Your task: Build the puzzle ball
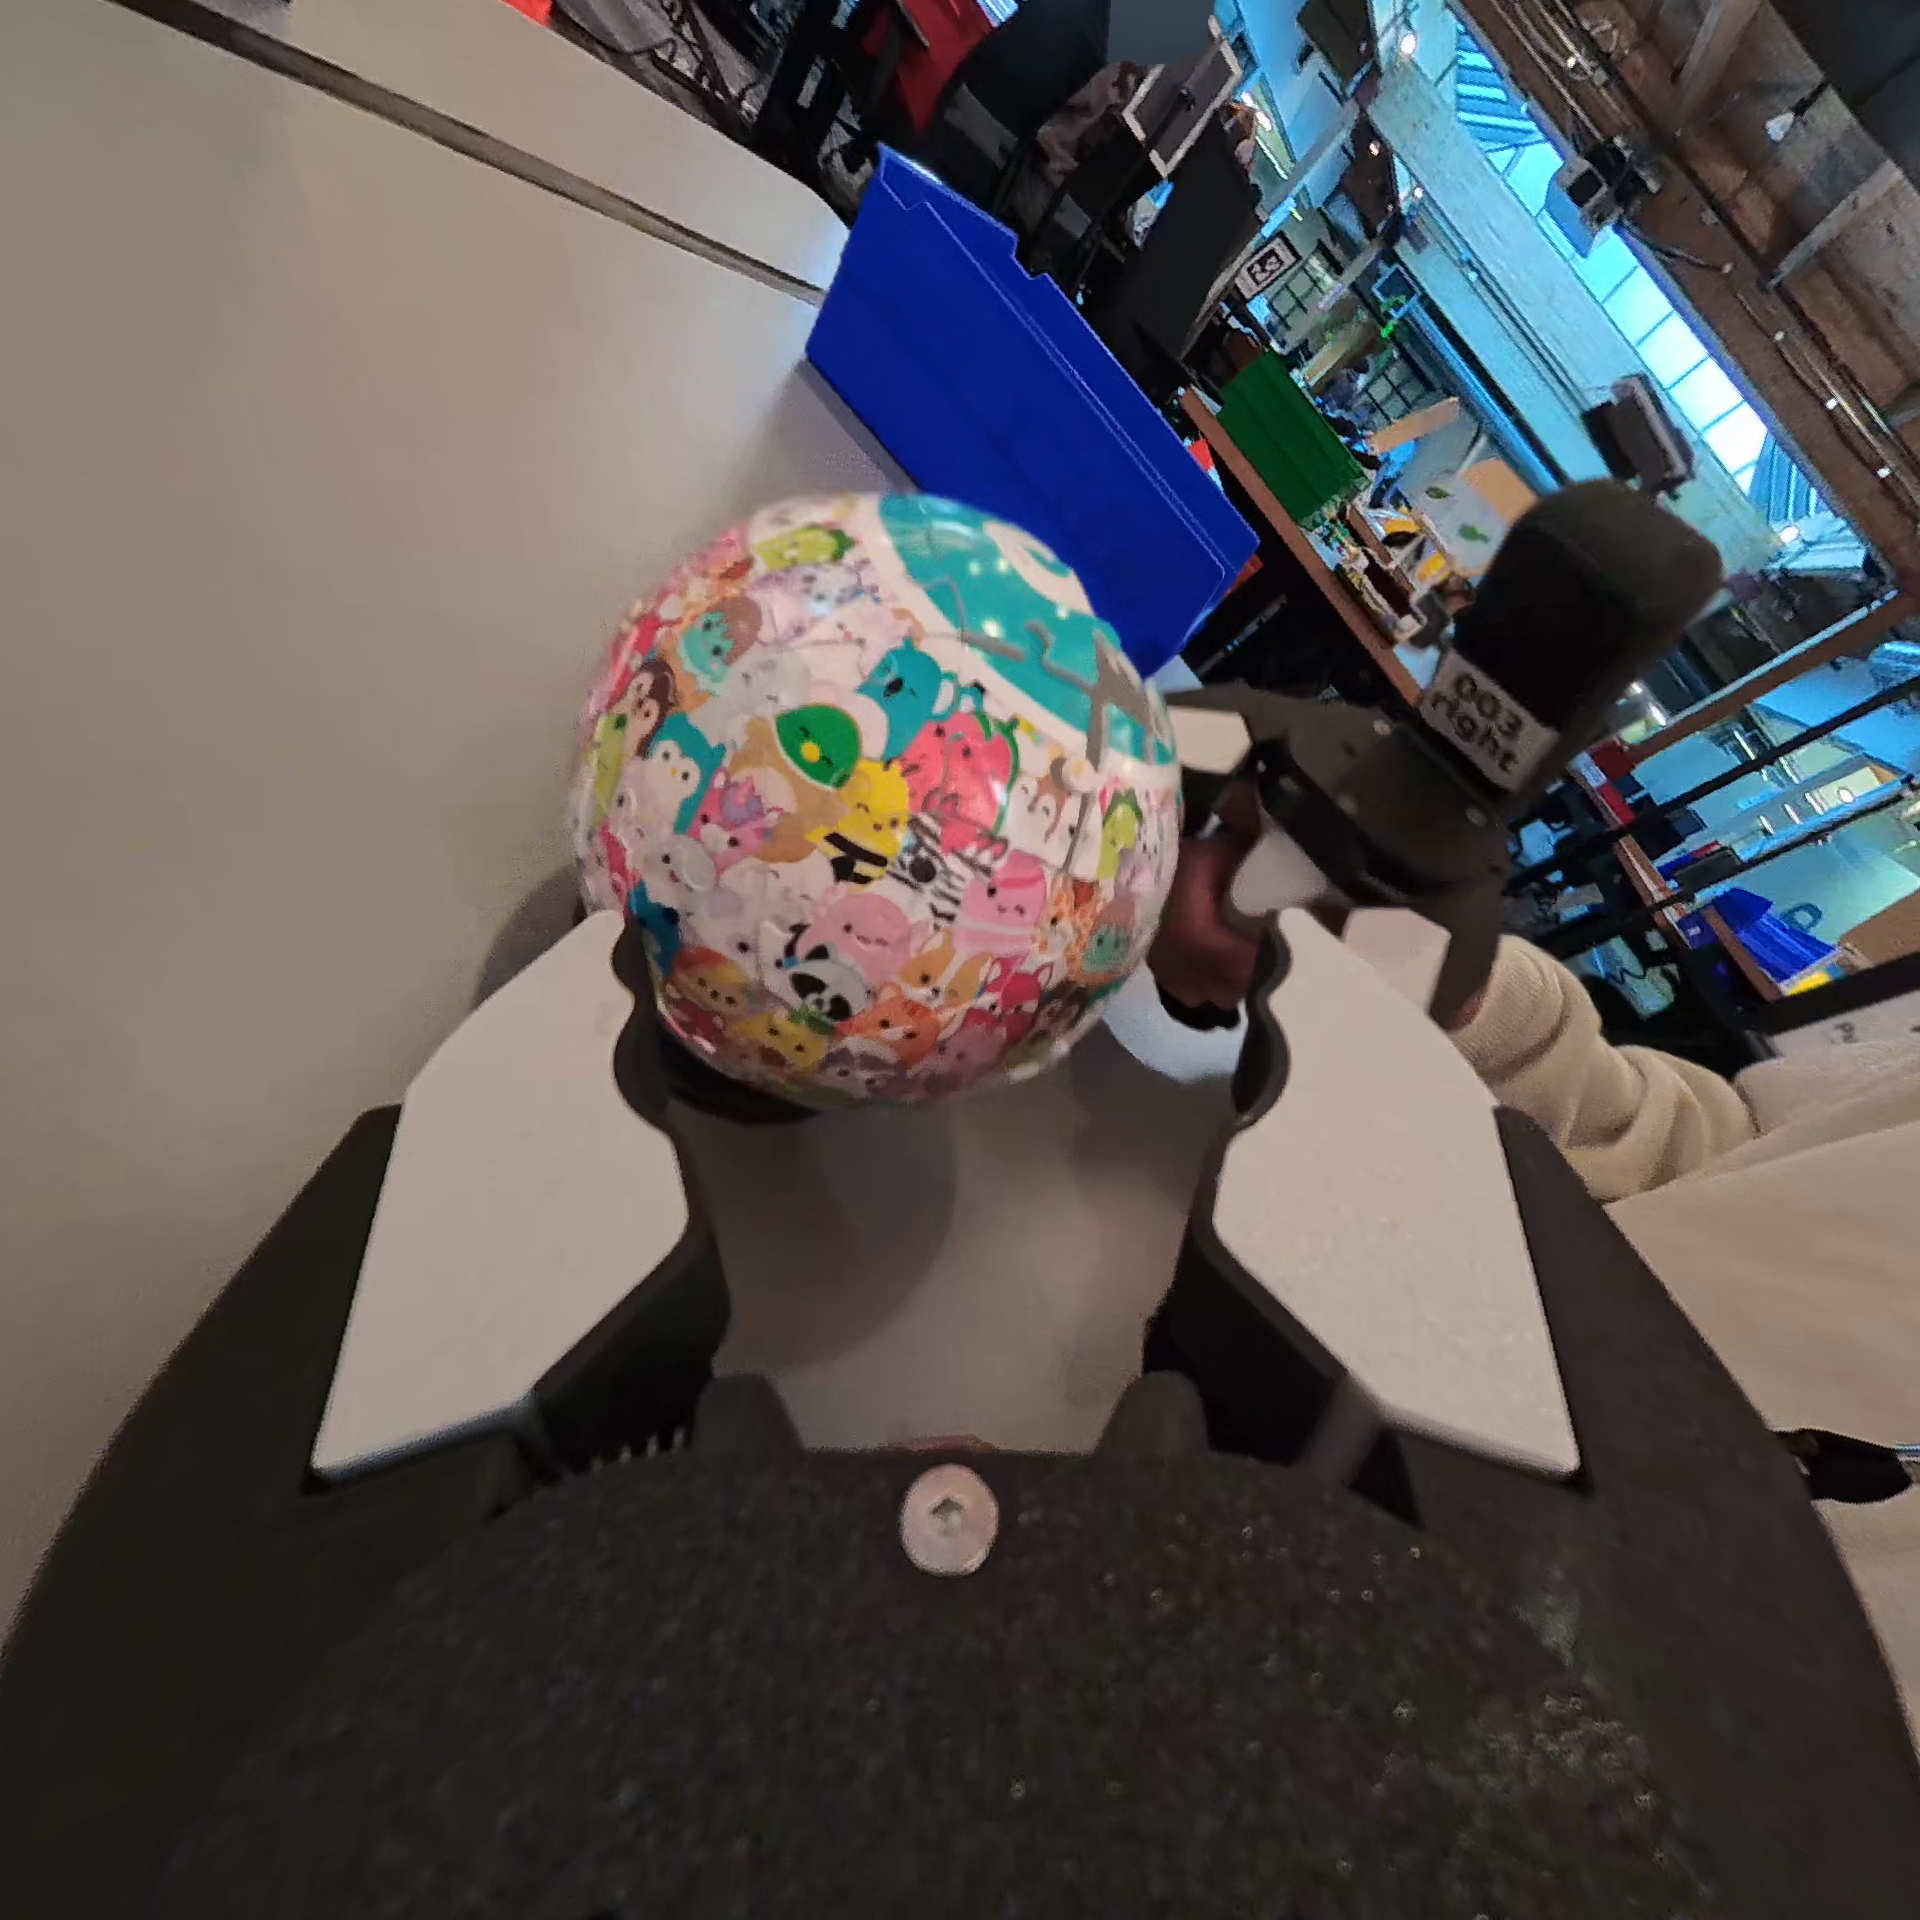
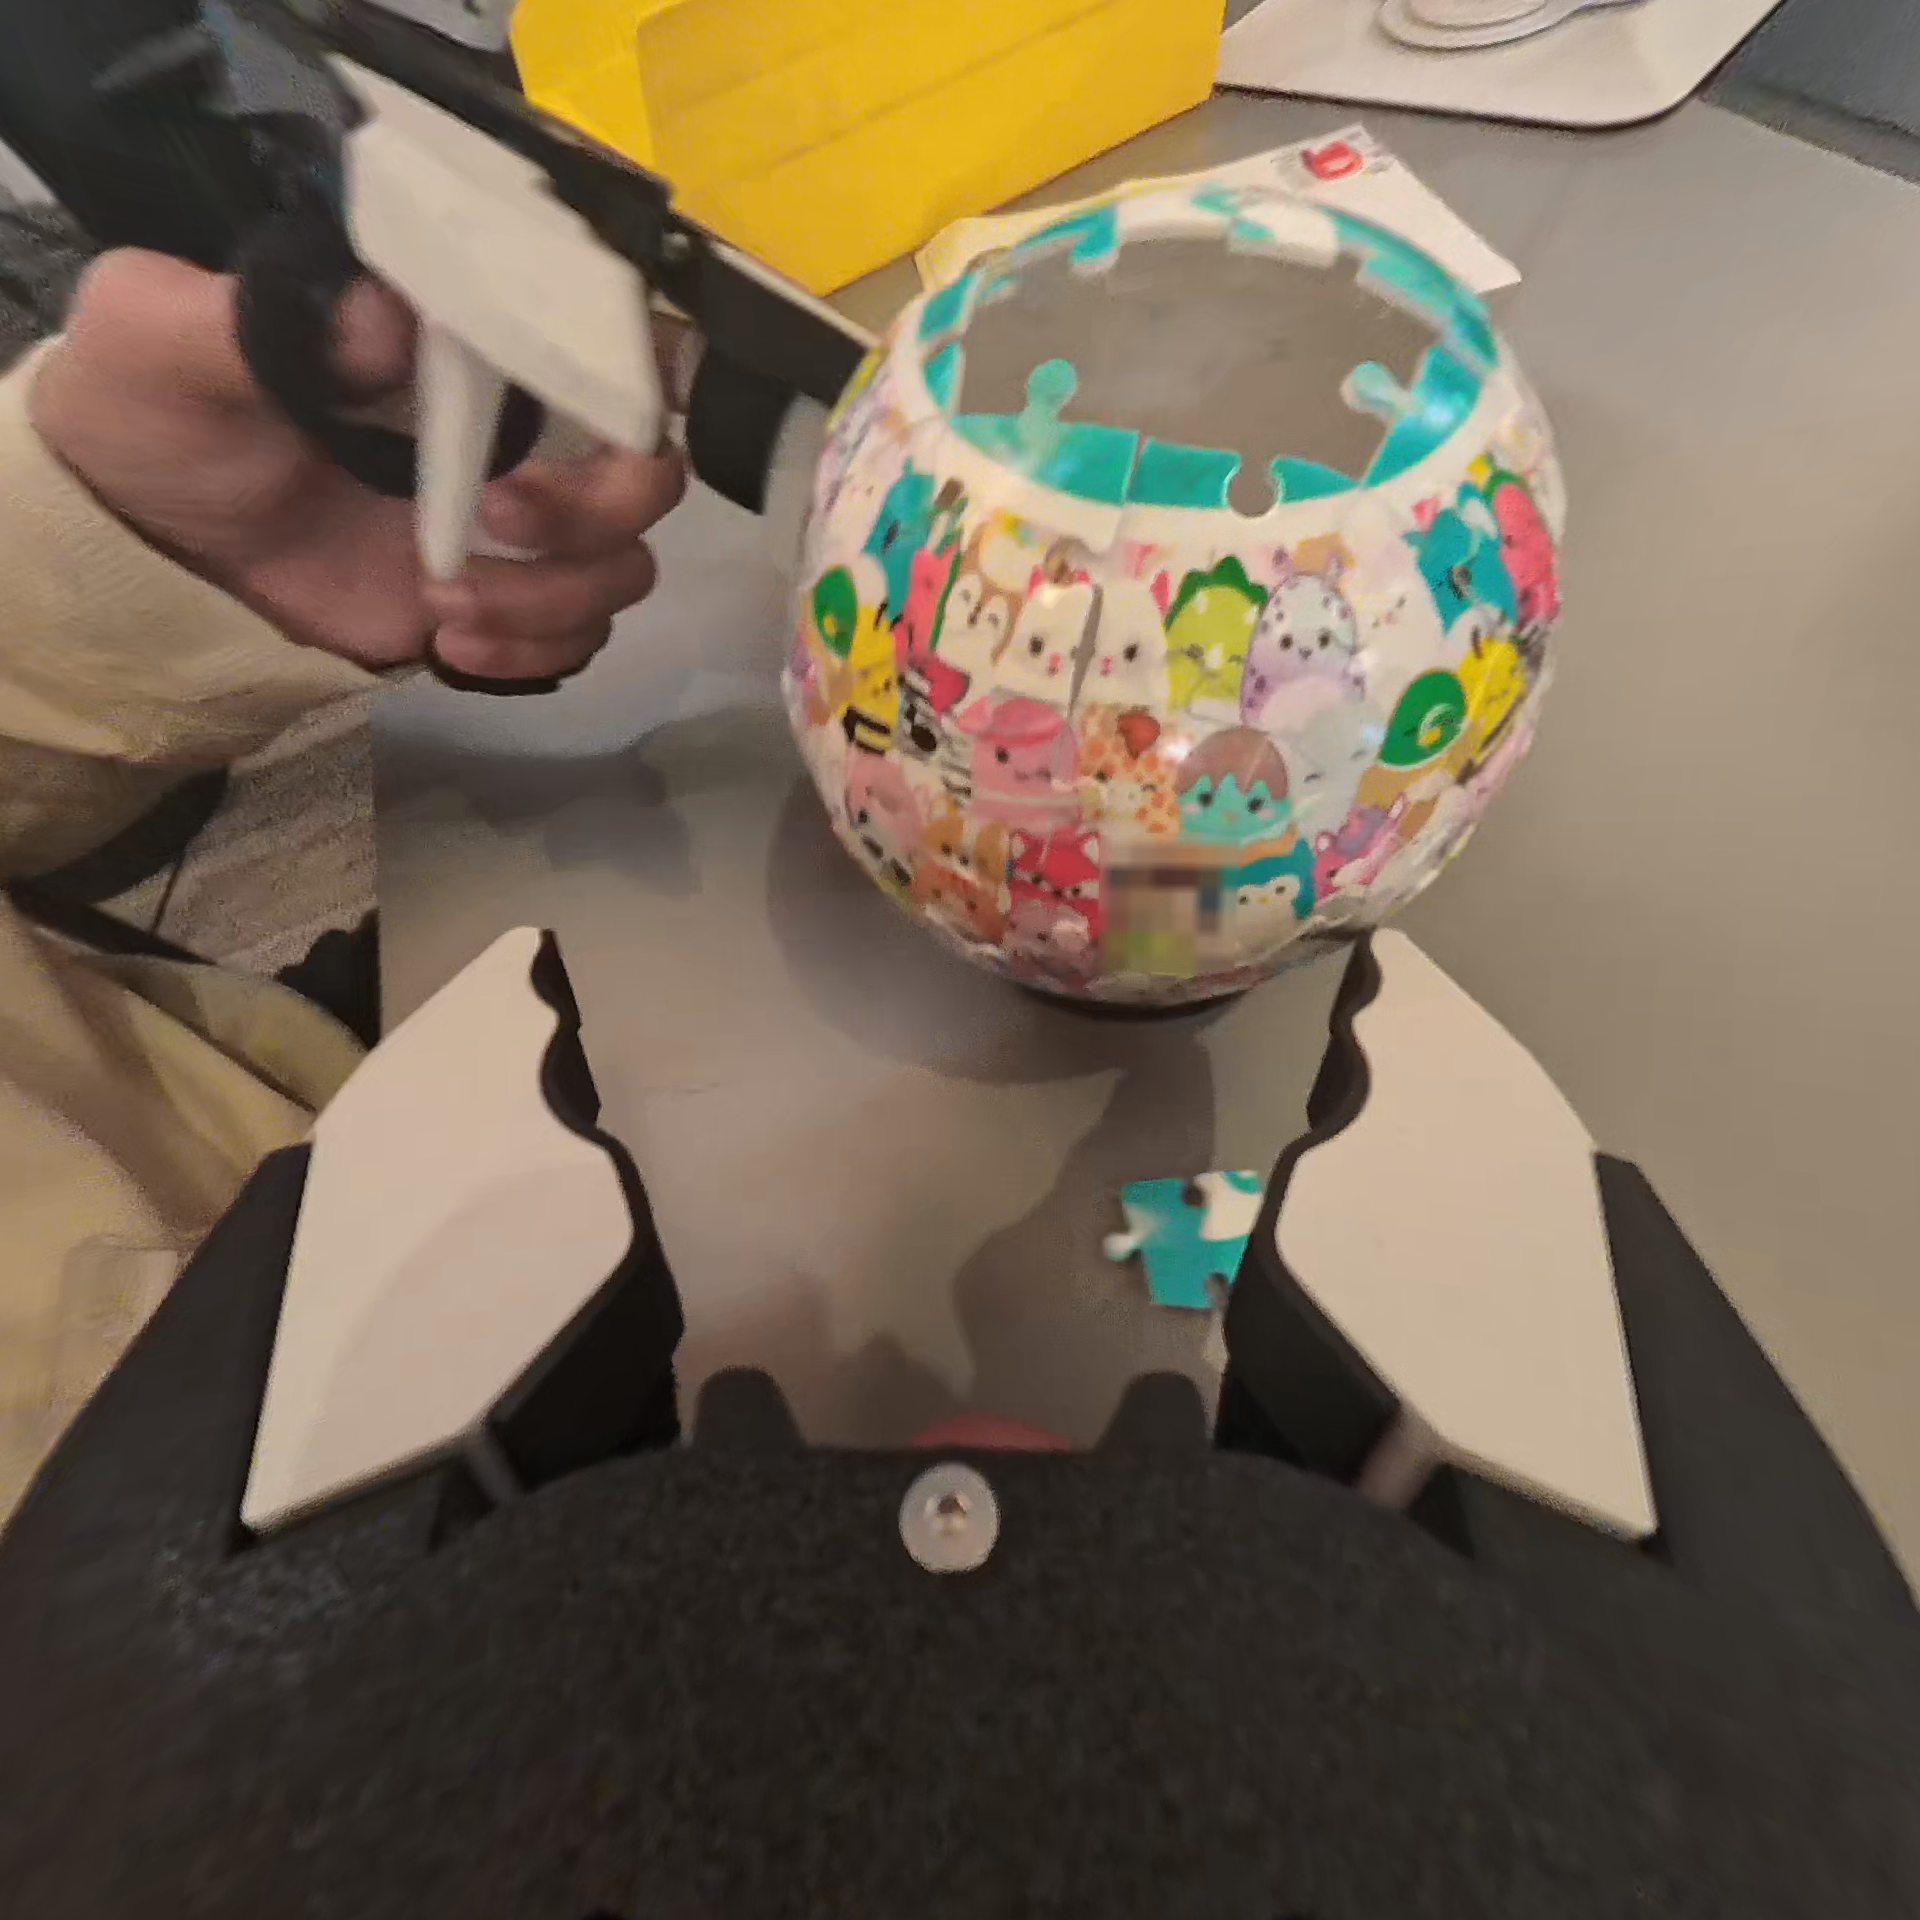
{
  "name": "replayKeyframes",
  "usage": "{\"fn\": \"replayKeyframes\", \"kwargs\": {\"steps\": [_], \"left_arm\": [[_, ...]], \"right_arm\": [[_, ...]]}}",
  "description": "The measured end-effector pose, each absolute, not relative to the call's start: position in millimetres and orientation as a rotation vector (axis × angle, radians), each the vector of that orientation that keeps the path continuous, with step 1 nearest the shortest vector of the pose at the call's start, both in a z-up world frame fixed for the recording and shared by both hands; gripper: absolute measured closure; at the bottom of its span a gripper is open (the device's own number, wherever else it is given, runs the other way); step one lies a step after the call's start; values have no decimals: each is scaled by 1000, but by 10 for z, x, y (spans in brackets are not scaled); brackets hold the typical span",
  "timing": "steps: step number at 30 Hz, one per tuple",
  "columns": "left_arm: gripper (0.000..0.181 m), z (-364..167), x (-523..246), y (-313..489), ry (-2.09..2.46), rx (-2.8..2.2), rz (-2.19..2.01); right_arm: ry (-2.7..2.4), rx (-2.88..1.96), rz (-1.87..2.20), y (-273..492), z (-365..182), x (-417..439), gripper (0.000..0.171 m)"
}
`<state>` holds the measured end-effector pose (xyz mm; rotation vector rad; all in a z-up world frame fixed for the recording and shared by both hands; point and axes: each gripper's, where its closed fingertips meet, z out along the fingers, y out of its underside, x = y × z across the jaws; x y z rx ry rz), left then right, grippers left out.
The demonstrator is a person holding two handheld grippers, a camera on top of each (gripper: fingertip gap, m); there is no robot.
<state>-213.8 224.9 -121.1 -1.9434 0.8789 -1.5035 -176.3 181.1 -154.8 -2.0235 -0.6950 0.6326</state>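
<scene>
Nearly done, by the look of it: puzzle ball (image 2: 1174,665) at centre right of the right wrist view, sitting on a small dark stand (image 2: 1127,1000) on the grey table (image 2: 1662,727), walls complete but the top open in a wide jagged hole ringed with teal pieces. One loose teal piece (image 2: 1184,1242) lying flat on the table at lower centre, beside the right-hand finger of the right claw (image 2: 956,1013). Probably more pieces wanted than the one showing.

Right claw spread wide, holding nothing, hanging just short of the ball. Left claw (image 1: 940,966) likewise spread and empty, its left tip close against the lower ball; touching or not, cannot tell.

Glossy curved plastic pieces, crowded with bright cartoon animals; smooth matte tabletop; hard-edged yellow bin (image 2: 862,114) at upper centre.
</scene>
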Motion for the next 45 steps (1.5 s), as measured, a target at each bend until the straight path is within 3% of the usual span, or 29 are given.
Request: {"fn": "replayKeyframes", "kwargs": {"steps": [6, 13, 17, 22, 25, 27, 29, 33, 45], "left_arm": [[77, -1174, -2226, 2307, 943, -1910, -1494], [76, -1256, -2254, 1958, 855, -1957, -1554], [71, -1266, -2192, 2031, 848, -1965, -1532], [66, -1285, -2155, 2240, 901, -1947, -1503], [72, -1237, -2242, 2313, 925, -1924, -1513], [76, -1181, -2366, 2346, 906, -1902, -1501], [83, -1163, -2498, 2347, 890, -1884, -1466], [87, -1125, -2624, 2306, 810, -1855, -1464], [94, -1008, -2627, 2039, 975, -1816, -1326]], "right_arm": [[-643, -1998, 620, 1712, -1516, -1764, 44], [-754, -2048, 665, 2089, -1577, -1636, 39], [-767, -2047, 599, 2035, -1559, -1739, 31], [-691, -2019, 610, 1841, -1517, -1824, 34], [-729, -2051, 539, 1732, -1558, -1647, 52], [-819, -2156, 470, 1604, -1712, -1358, 86], [-811, -2256, 312, 1607, -1885, -993, 98], [-788, -2292, 471, 1577, -2050, -1047, 121], [-794, -2250, 125, 1720, -2067, -961, 131]]}}
